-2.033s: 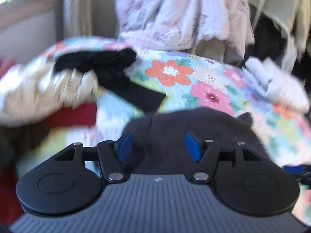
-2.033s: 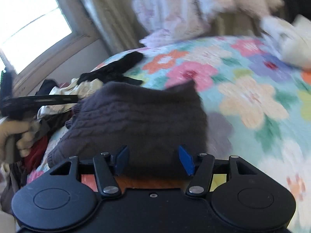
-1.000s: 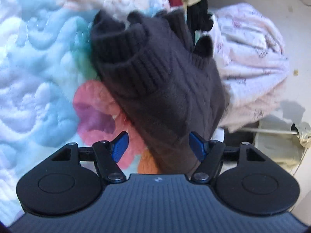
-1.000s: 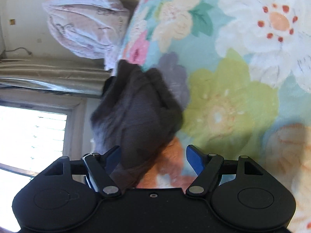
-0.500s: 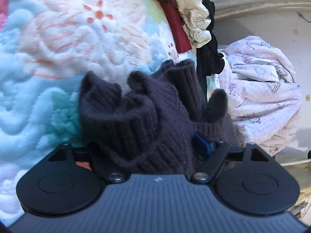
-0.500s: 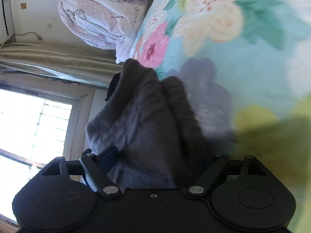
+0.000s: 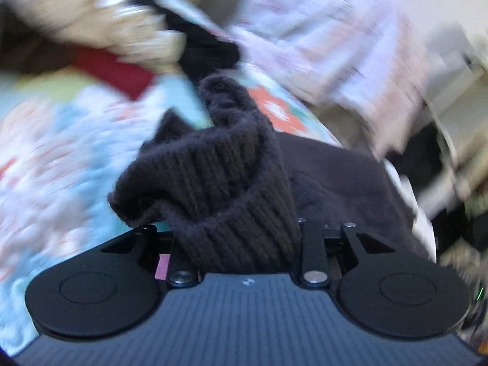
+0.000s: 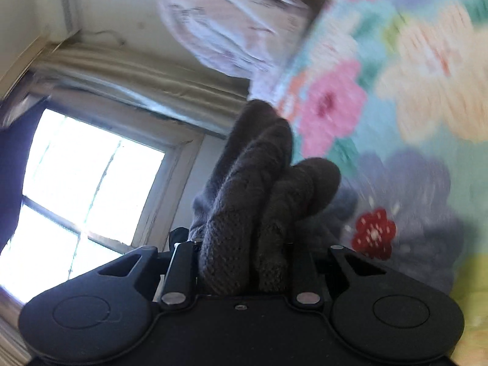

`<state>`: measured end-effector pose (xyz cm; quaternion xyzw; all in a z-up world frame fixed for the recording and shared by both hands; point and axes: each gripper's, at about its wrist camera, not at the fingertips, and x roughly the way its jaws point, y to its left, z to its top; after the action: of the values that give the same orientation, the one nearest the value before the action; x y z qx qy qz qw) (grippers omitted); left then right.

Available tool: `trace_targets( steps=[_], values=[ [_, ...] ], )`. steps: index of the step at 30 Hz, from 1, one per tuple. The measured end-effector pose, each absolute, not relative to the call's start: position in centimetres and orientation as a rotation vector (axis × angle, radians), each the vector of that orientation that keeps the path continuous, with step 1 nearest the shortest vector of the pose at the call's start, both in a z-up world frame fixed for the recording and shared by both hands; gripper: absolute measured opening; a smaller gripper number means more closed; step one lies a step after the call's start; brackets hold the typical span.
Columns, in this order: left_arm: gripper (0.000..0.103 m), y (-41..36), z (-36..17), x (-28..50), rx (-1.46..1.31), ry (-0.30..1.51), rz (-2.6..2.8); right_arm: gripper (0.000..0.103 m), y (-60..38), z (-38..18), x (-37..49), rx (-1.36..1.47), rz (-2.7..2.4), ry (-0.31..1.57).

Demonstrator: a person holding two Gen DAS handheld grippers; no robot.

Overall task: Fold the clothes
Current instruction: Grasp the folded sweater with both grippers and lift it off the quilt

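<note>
A dark brown knitted sweater (image 7: 213,177) rises in a bunch above the flowered bedspread (image 7: 61,152). In the left wrist view its ribbed hem fills the space between the fingers of my left gripper (image 7: 238,225), whose jaws are closing and press on the knit. The pads are hidden under the wool. In the right wrist view another folded edge of the sweater (image 8: 244,183) stands up from my right gripper (image 8: 244,250). Its jaws are closing too and squeeze the cable knit. Beyond it lies the bedspread (image 8: 411,106), tilted in the picture.
A cream garment (image 7: 106,15), a red one (image 7: 116,70) and a black one (image 7: 207,52) lie heaped at the far side of the bed. Pale pink printed bedding (image 7: 335,45) is piled behind. A bright window (image 8: 85,177) and a curtain (image 8: 137,76) stand to the left.
Both grippers had wide jaws around the sweater's edges; now both have closed on the knit and lifted it. Both views have rolled and blurred with the motion.
</note>
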<state>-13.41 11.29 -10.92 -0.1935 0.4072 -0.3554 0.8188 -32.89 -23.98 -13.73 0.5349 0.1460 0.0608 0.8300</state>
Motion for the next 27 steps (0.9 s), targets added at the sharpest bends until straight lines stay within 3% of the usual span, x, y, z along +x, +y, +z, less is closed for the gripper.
trace_targets(
  steps=[9, 18, 22, 27],
  values=[
    [0.029, 0.4, -8.5, -17.0, -0.299, 0.898, -1.095, 0.028, -28.5, -8.6, -44.5, 1.053, -0.057, 0.258],
    [0.029, -16.4, -7.2, -22.9, -0.139, 0.856, -1.417, 0.027, -35.0, -2.8, -54.0, 0.868, -0.375, 0.239],
    [0.028, -23.3, -4.5, -23.6, -0.142, 0.744, -1.472, 0.027, -39.9, 0.7, -55.0, 0.733, -0.479, 0.26],
    [0.028, -26.3, -2.9, -25.0, -0.285, 0.63, -1.489, 0.027, -45.7, 3.8, -56.0, 0.645, -0.476, 0.18]
  ],
)
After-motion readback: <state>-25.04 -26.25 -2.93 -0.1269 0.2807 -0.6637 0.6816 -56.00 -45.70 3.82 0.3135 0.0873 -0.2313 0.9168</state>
